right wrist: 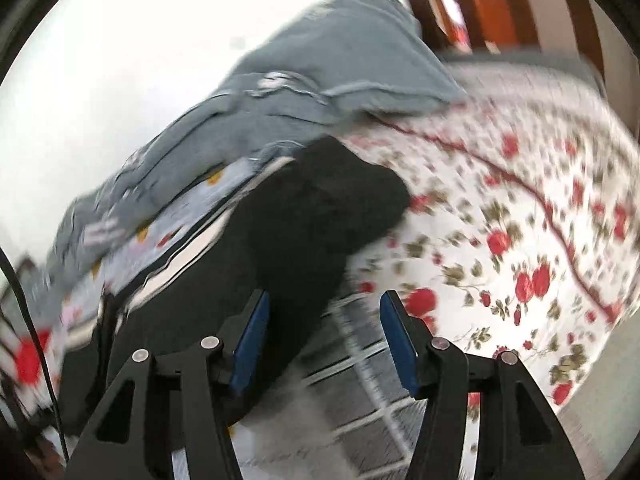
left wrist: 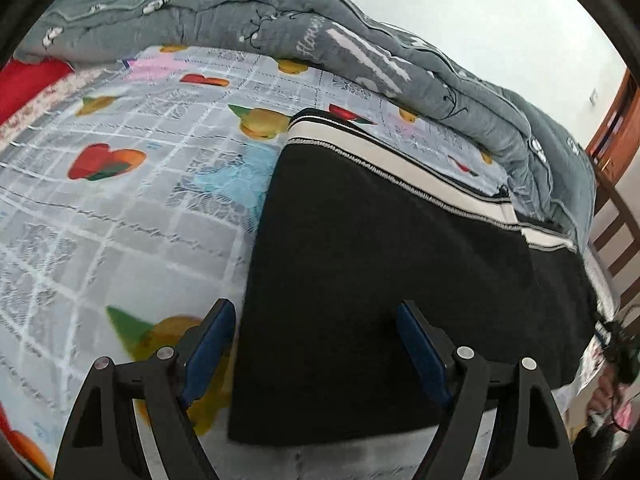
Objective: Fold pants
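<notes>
Black pants (left wrist: 392, 264) with a white and black striped side band (left wrist: 400, 156) lie flat on the bed. My left gripper (left wrist: 316, 312) hovers over their near left edge, jaws wide apart and open, with nothing pressed between the blue pads (left wrist: 212, 344). In the blurred right wrist view the same pants (right wrist: 312, 216) stretch away to a rounded, bunched end at the upper middle. My right gripper (right wrist: 324, 308) stands open over the pants' near right edge, its blue pads (right wrist: 252, 336) clear of the cloth.
A grey quilt (left wrist: 280, 28) is heaped along the far side of the bed by the white wall. The sheet (left wrist: 120, 208) shows a grid and fruit print; a white cover with red flowers (right wrist: 520, 240) lies at the right. A wooden bed frame (right wrist: 500, 8) stands beyond.
</notes>
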Motion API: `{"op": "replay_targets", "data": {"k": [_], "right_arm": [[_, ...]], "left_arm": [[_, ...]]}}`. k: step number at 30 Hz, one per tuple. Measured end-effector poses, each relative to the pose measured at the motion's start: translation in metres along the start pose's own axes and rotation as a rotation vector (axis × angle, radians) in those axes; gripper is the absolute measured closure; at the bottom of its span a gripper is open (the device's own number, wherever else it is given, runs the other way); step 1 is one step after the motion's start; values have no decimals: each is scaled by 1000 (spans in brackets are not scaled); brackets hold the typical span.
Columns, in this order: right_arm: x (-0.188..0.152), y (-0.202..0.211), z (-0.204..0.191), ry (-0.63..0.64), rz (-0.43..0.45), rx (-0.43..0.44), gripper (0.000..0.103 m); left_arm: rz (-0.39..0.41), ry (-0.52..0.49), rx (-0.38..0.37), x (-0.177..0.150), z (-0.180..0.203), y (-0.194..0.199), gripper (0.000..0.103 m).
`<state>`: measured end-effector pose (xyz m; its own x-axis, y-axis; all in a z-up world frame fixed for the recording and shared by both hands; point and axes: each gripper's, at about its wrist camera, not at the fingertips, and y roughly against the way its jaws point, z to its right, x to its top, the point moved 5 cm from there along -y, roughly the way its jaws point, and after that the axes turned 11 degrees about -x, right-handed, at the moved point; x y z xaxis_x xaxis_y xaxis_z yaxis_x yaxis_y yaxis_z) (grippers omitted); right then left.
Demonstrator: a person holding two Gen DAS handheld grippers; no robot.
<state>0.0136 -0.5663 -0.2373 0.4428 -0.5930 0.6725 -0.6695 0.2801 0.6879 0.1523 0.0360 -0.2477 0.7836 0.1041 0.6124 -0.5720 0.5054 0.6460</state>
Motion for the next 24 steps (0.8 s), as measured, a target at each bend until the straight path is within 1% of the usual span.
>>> {"op": "replay_targets", "data": {"k": [2, 4, 7, 10, 12, 13, 14, 15, 16, 17, 19, 20, 24], "right_arm": [[6, -16, 8, -61, -28, 41, 47], [12, -24, 7, -81, -29, 64, 47], [23, -38, -8, -57, -28, 62, 47], [26, -64, -16, -51, -95, 47, 46], [28, -69, -17, -62, -88, 52, 44], [30, -70, -18, -71, -77, 45, 47], [31, -69, -19, -79, -67, 27, 52], [32, -65, -18, -81, -50, 9, 61], [34, -57, -20, -71, -9, -4, 67], [37, -50, -24, -51, 19, -8, 69], [46, -27, -41, 13, 93, -9, 73], [50, -18, -50, 42, 120, -13, 73], [70, 23, -111, 206, 238, -57, 75]], "left_arm": [[-7, 5, -17, 4, 2, -5, 23], [-8, 11, -21, 7, 2, -9, 23], [-6, 10, -31, 12, 1, -14, 25], [-1, 28, -68, 18, -1, -19, 25], [-7, 58, -89, 23, -4, -22, 28], [-8, 74, -90, 26, -6, -23, 35], [-12, 88, -88, 28, -8, -23, 46], [-18, 104, -72, 29, -11, -24, 54], [-24, 118, -51, 30, -14, -24, 69], [-26, 131, -51, 31, -16, -22, 80], [-8, 148, -101, 34, -17, -15, 89], [3, 152, -122, 37, -16, -11, 91], [48, 110, -137, 52, -6, 2, 92]]}}
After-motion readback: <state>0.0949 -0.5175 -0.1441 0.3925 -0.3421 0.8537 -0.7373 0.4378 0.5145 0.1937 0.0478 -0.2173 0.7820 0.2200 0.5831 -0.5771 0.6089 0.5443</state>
